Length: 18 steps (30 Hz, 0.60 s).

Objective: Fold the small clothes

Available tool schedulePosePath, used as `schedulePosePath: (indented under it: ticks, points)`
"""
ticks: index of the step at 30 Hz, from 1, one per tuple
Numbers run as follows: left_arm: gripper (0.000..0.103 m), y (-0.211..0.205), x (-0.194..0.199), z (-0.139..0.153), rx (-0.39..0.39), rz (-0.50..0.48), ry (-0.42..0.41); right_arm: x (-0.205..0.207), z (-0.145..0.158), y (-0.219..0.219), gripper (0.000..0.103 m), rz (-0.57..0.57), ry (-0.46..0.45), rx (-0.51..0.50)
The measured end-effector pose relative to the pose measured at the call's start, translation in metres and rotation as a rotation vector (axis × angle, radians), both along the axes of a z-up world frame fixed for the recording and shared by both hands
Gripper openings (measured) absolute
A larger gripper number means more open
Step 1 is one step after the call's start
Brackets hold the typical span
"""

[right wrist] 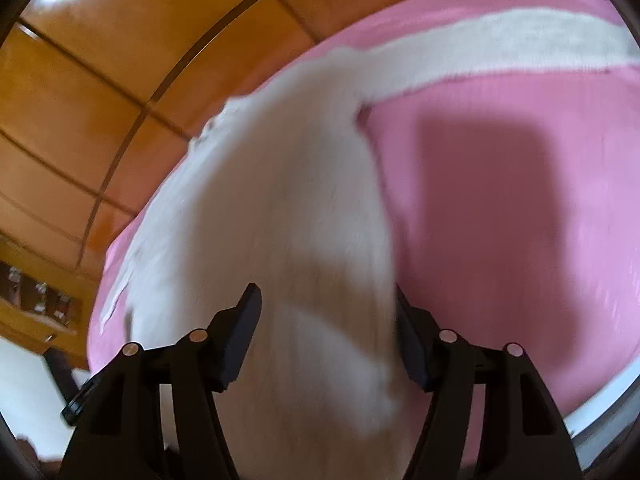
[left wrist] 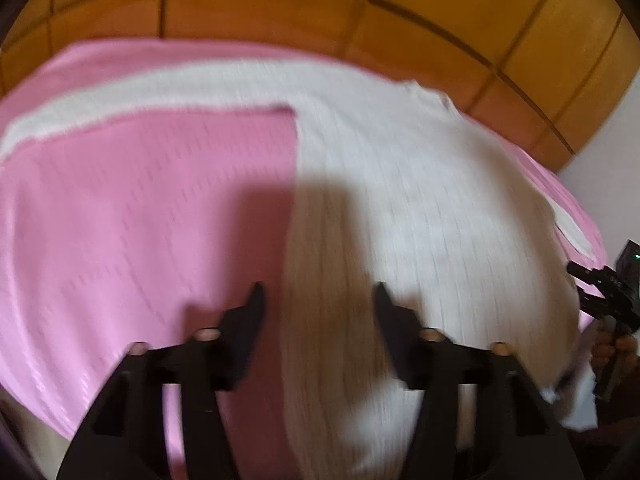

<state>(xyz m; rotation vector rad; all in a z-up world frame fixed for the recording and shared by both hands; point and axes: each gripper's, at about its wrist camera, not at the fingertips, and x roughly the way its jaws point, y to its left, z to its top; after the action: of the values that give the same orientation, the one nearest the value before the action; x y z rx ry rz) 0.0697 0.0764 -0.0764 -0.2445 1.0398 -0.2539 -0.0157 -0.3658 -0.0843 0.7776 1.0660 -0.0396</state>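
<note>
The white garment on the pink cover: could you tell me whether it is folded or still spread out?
Mostly spread: the white garment lies flat across the pink cover, one long part stretched along the far edge. Blur hides any small fold.

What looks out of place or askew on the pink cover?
Nothing is spilled or visibly damaged. The white garment lies on the pink cover only partly laid out: one long strip runs off along the far side, and its near right corner hangs over the edge. Both views are blurred.

Pink ribbed bed cover [left wrist: 120, 220] across the lower and left frame of the left view. Orange wooden panelled wall [left wrist: 280, 12] along the top. Wooden shelf with small blurred items [right wrist: 36, 300] at lower left of the right view.
</note>
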Motion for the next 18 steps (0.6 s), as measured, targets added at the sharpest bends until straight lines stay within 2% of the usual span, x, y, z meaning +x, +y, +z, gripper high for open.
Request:
schedulePosePath:
  ticks: [2, 3, 4, 5, 6, 7, 9, 12, 13, 16, 18]
  points:
    - [0.039, 0.001, -0.008, -0.004, -0.016, -0.019, 0.003, -0.017, -0.001, 0.016, 0.059, 0.048, 0.017, 0.030]
    - [0.029, 0.002, -0.014, -0.005, -0.028, -0.033, 0.002, -0.025, -0.001, 0.023, 0.057, 0.073, 0.024, 0.027]
    - [0.014, 0.003, -0.018, -0.005, -0.043, -0.046, 0.005, -0.033, -0.001, 0.032, 0.049, 0.096, 0.035, 0.022]
    - [0.010, 0.004, -0.020, -0.006, -0.053, -0.052, 0.006, -0.036, -0.003, 0.036, 0.042, 0.106, 0.043, 0.017]
    - [0.009, 0.004, -0.023, -0.006, -0.061, -0.054, 0.003, -0.038, -0.002, 0.038, 0.016, 0.115, 0.057, -0.001]
    - [0.007, 0.004, -0.027, -0.005, -0.066, -0.054, -0.004, -0.040, -0.001, 0.041, 0.010, 0.122, 0.079, -0.023]
    - [0.006, 0.006, -0.030, -0.003, -0.079, -0.057, -0.008, -0.043, 0.010, 0.035, 0.009, 0.118, 0.061, -0.050]
    - [0.006, 0.011, -0.040, 0.002, -0.087, -0.060, -0.014, -0.050, 0.040, 0.033, 0.009, 0.151, -0.019, -0.107]
    - [0.006, 0.013, -0.044, 0.001, -0.086, -0.062, -0.008, -0.049, 0.040, 0.033, 0.009, 0.168, -0.011, -0.131]
    - [0.006, 0.011, -0.045, -0.004, -0.059, -0.082, 0.019, -0.045, 0.014, 0.036, 0.009, 0.189, 0.085, -0.155]
    - [0.008, 0.007, -0.043, 0.000, -0.017, -0.088, 0.009, -0.045, 0.000, 0.033, 0.010, 0.180, 0.119, -0.150]
